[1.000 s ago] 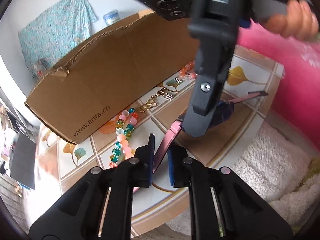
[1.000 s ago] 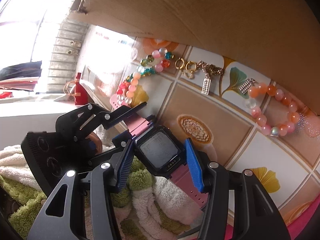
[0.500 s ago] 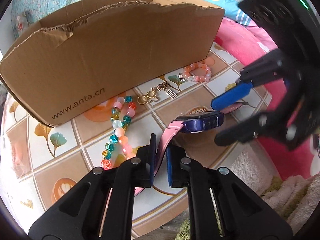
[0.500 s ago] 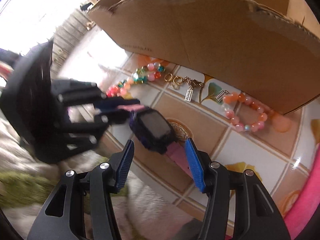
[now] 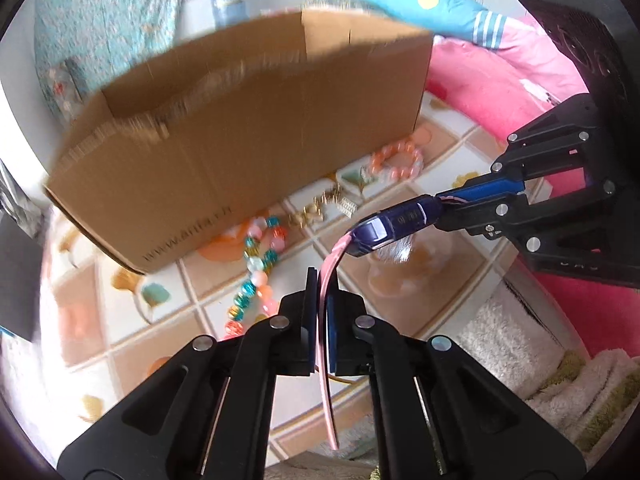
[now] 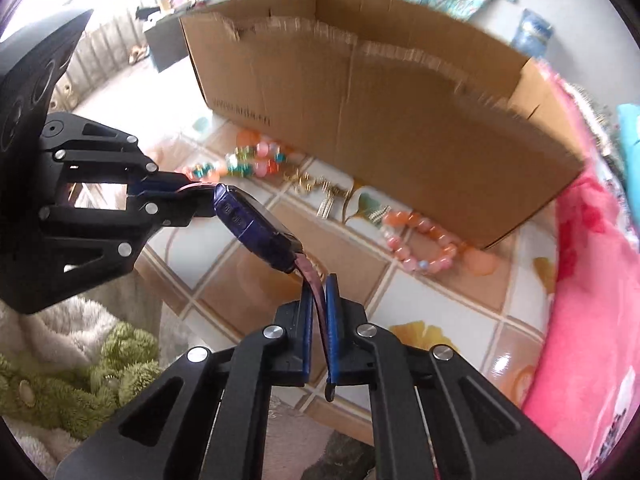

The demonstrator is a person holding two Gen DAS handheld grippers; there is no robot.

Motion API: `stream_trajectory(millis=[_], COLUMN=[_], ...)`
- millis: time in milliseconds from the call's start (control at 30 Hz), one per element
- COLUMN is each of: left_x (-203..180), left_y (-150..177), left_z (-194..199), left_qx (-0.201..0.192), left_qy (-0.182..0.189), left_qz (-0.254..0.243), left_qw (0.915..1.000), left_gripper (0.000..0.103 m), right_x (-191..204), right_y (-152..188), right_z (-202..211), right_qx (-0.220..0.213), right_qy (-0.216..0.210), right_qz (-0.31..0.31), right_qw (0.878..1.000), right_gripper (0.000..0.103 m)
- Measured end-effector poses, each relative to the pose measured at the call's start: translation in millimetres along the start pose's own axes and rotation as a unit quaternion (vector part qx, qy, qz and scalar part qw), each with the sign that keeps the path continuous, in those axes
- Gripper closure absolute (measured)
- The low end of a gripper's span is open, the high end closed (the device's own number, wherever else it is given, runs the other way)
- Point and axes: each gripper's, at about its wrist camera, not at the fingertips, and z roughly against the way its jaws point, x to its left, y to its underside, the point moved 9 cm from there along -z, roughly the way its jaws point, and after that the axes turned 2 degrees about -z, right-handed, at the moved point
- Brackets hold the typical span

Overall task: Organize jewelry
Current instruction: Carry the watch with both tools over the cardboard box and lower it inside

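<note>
Left gripper: jaws nearly closed, blue pads pinching the pale pink strap of a watch with a dark purple-blue rectangular case. Strap runs between the pads and its free end hangs out below them. Jaws have just been closing a little further, strap between them.

Right gripper: jaws also almost fully closed, clamped on the darker pink strap at the other side of the watch case. Strap end pokes out below the pads. These jaws have just been closing from about half open, strap between them.

Watch is held between the two grippers, lifted off the tiled-pattern counter, case tilted, one strap in each gripper. In the left wrist view the right gripper comes in from the right side; in the right wrist view the left gripper comes in from the left.

On the counter, beside the front wall of the open brown cardboard box: a multicolour beaded bracelet of teal, pink and orange beads, a small gold chain piece with charms, and a pink-orange bead bracelet. All three lie just outside the box, near its base, blurred. Fluffy white and green towels lie at the counter edge; pink fabric on the far right.
</note>
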Motion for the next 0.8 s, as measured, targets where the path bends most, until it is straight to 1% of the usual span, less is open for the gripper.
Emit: stream_trajectory(millis=[133, 233, 300, 333, 400, 433, 500, 567, 600, 633, 667, 733, 767, 800], left_x=[1, 9, 17, 20, 35, 39, 60, 83, 97, 105, 113, 134, 142, 149], left_y=[-23, -46, -65, -73, -93, -103, -121, -133, -140, -145, -149, -154, -153, -150], left_z=[41, 81, 108, 114, 128, 127, 122, 110, 99, 86, 71, 35, 18, 0], left_qx=[-0.043, -0.09, -0.121, -0.131, -0.144, -0.142, -0.128, -0.102, -0.082, -0.061, -0.039, 0.01, 0.034, 0.059], left_qy=[-0.026, -0.055, -0.068, -0.07, -0.069, -0.068, -0.065, -0.058, -0.049, -0.037, -0.025, -0.008, -0.005, -0.004], left_qz=[-0.004, -0.018, -0.028, -0.029, -0.026, -0.022, -0.01, 0.005, 0.018, 0.028, 0.041, 0.063, 0.064, 0.069], left_qw=[0.9987, 0.9943, 0.9899, 0.9885, 0.9868, 0.9872, 0.9896, 0.9931, 0.9953, 0.9971, 0.9981, 0.9979, 0.9973, 0.9959], left_gripper=[0.1, 0.1, 0.1, 0.1, 0.1, 0.1, 0.1, 0.1, 0.1, 0.1, 0.1, 0.1, 0.1, 0.1], right_x=[-3, 7, 17, 13, 8, 6, 0, -12, -22, -29, -36, -48, -56, -60], right_y=[-13, -40, -65, -77, -106, -118, -143, -165, -176, -186, -192, -203, -208, -211], right_z=[51, 91, 100, 108, 111, 109, 100, 81, 68, 50, 32, -3, -24, -36], right_qx=[-0.053, -0.105, -0.129, -0.136, -0.144, -0.144, -0.128, -0.097, -0.075, -0.041, -0.017, 0.034, 0.066, 0.082], right_qy=[0.021, 0.04, 0.05, 0.052, 0.041, 0.033, 0.003, -0.037, -0.06, -0.085, -0.1, -0.133, -0.147, -0.153], right_qz=[0.001, 0.013, 0.025, 0.028, 0.026, 0.023, 0.014, -0.001, -0.013, -0.028, -0.037, -0.06, -0.071, -0.075], right_qw=[0.998, 0.994, 0.99, 0.989, 0.988, 0.989, 0.992, 0.995, 0.995, 0.995, 0.994, 0.989, 0.984, 0.982], right_gripper=[0.097, 0.097, 0.097, 0.097, 0.097, 0.097, 0.097, 0.097, 0.097, 0.097, 0.097, 0.097, 0.097, 0.097])
